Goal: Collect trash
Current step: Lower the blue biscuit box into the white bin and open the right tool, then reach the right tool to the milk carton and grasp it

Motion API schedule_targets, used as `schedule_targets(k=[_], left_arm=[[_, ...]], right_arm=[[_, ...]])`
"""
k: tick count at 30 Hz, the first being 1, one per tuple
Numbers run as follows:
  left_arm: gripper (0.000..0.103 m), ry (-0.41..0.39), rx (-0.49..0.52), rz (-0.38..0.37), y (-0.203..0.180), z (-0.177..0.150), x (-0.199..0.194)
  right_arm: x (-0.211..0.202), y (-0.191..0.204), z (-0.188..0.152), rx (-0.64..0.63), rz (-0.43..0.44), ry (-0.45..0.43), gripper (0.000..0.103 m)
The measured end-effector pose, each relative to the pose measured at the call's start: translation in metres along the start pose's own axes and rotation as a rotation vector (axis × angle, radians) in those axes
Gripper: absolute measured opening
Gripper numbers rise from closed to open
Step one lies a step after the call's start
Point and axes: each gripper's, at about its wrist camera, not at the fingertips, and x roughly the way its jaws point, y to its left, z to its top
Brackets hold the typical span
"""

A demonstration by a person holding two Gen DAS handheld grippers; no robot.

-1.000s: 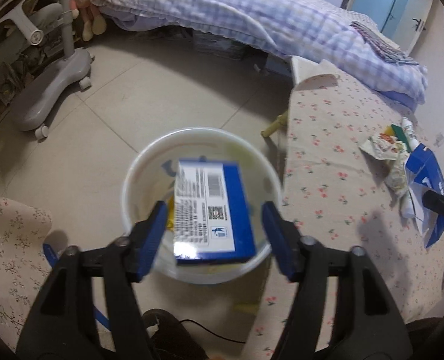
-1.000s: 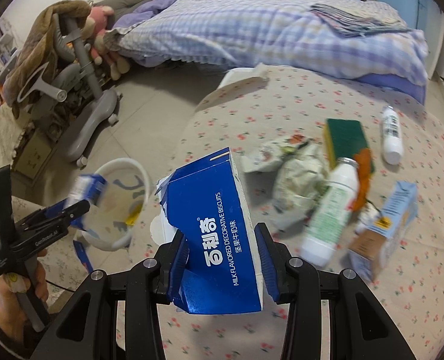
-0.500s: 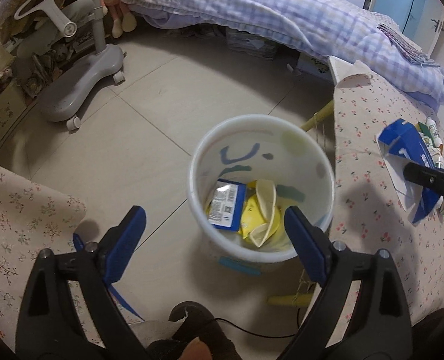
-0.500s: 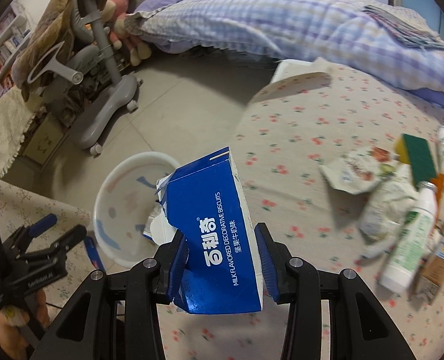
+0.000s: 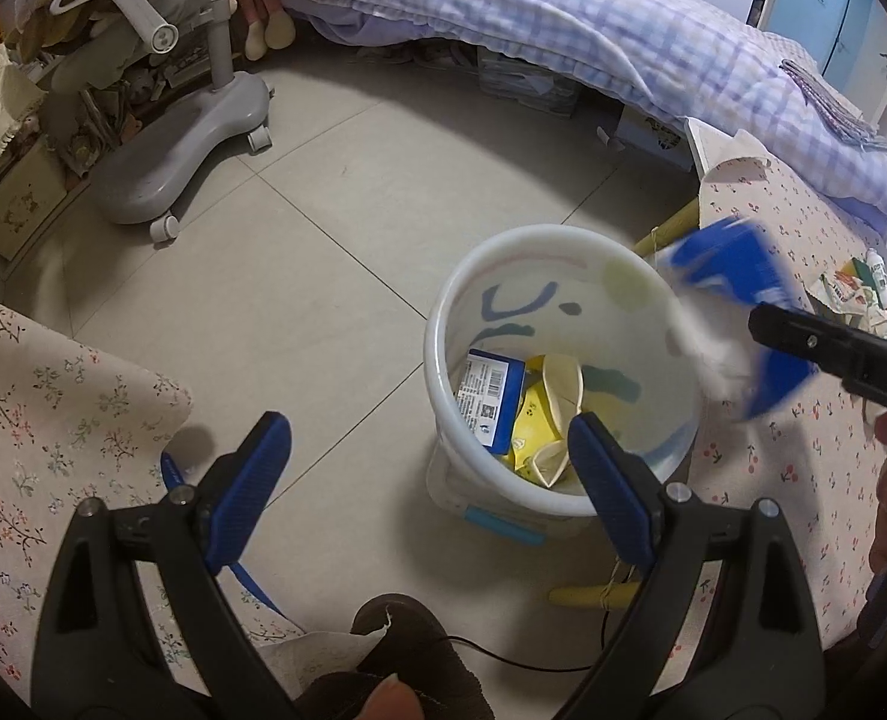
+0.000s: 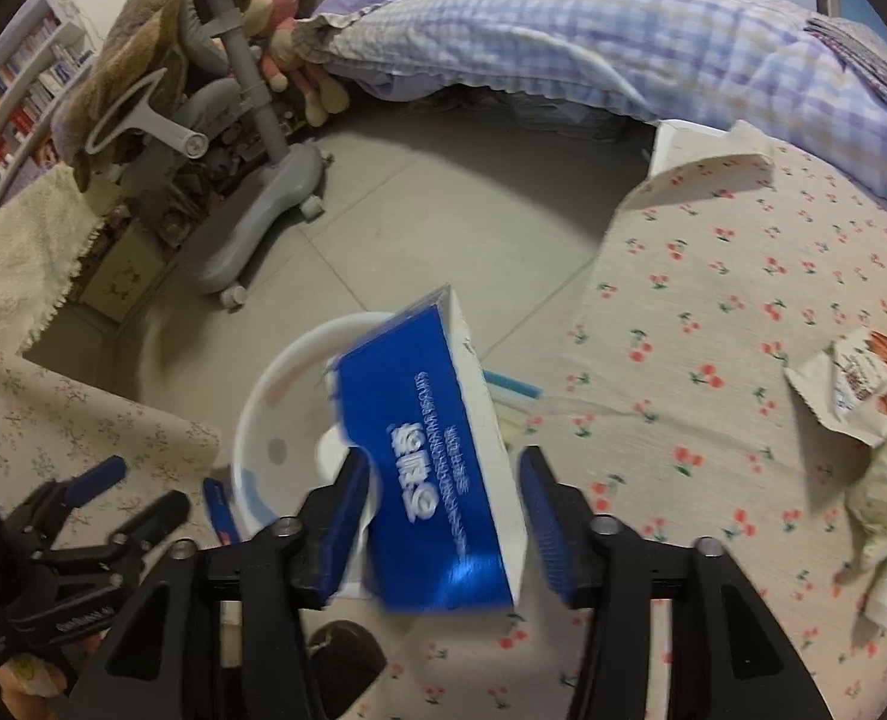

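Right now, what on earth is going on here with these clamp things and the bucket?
A person is clearing trash with a hand-held gripper in each hand. The right gripper has a blue biscuit box between its fingers, over the white bin on the floor. The box is blurred and the jaws look parted, so it seems to be dropping. The left gripper is open and empty beside the bin, which holds a smaller blue box and yellow wrappers. More litter lies on the table.
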Motion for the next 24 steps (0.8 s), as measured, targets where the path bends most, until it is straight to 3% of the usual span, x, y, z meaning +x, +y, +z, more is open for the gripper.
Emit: schedule_targets(k=[2,13,24], left_arm=[[0.093,0.0,0.001,-0.001,0.0,0.0,0.0],[0.093,-0.001,0.031,-0.024,-0.013,-0.004,-0.007],[0.093,0.008,0.077,-0.093,-0.052,-0.007,-0.022]], right_arm=[[-0.004,0.0,0.002,0.004,0.004,-0.013,0.072],[-0.047,-0.014,-0.008,-0.018,-0.06,-0.058,0.074],[-0.116,-0.089,-0.029,0.091,-0.167,-0.119,0.08]])
